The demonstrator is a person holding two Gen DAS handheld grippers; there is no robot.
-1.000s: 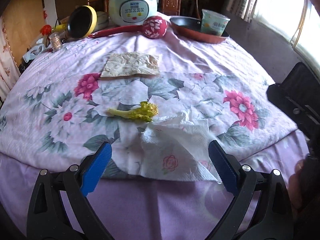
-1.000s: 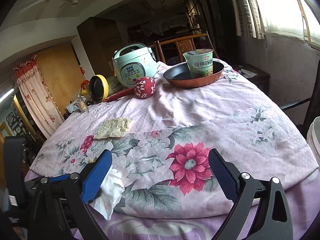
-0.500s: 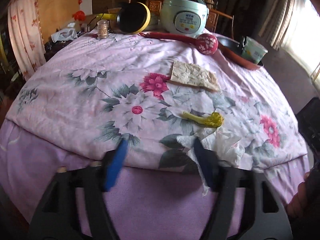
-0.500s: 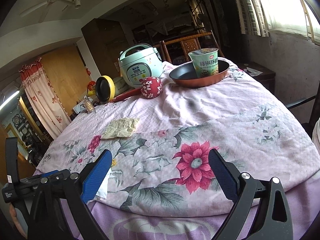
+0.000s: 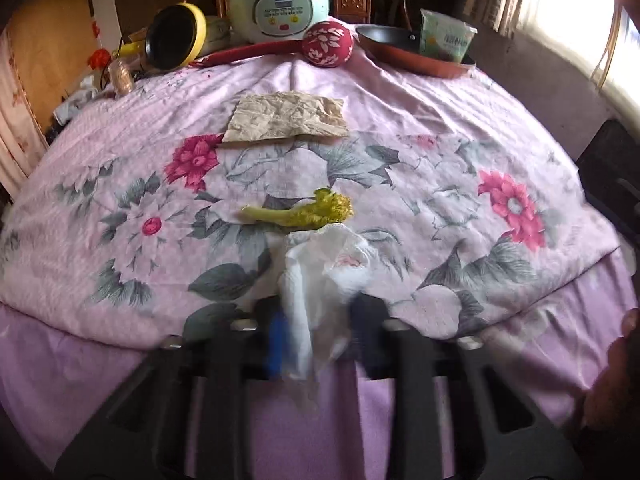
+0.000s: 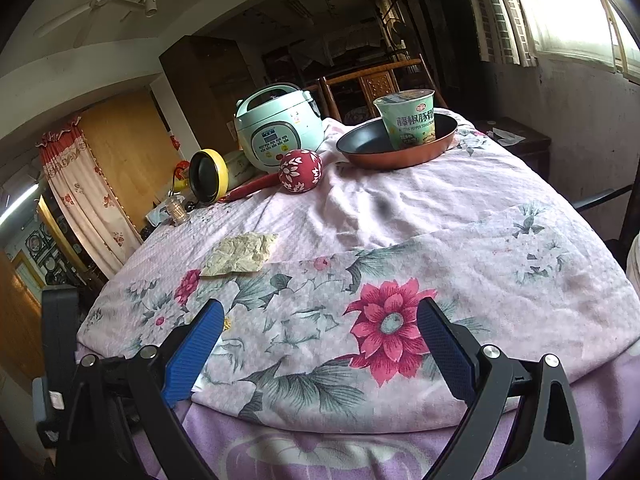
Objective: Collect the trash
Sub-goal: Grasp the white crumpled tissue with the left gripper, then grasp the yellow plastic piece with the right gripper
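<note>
My left gripper [image 5: 320,332] is shut on a white paper napkin [image 5: 320,276] at the near edge of the flowered tablecloth [image 5: 400,120]; the napkin bunches up between the blue pads. Just beyond it lies a yellow-green vegetable stalk [image 5: 304,214]. Farther back lies a crumpled beige paper [image 5: 286,116], which also shows in the right wrist view [image 6: 242,254]. My right gripper [image 6: 318,344] is open and empty, over the near edge of the cloth by a red flower print.
At the table's far side stand a pale green rice cooker [image 6: 276,128], a red ball-shaped object [image 6: 300,170], a yellow-rimmed pan [image 6: 208,176] and a copper frying pan [image 6: 400,148] holding an instant noodle cup [image 6: 408,120]. A chair stands behind the table.
My left gripper has closed from wide open onto the white napkin, swinging left then back to centre. The napkin has bunched up. My right gripper stayed open, shifting slightly.
</note>
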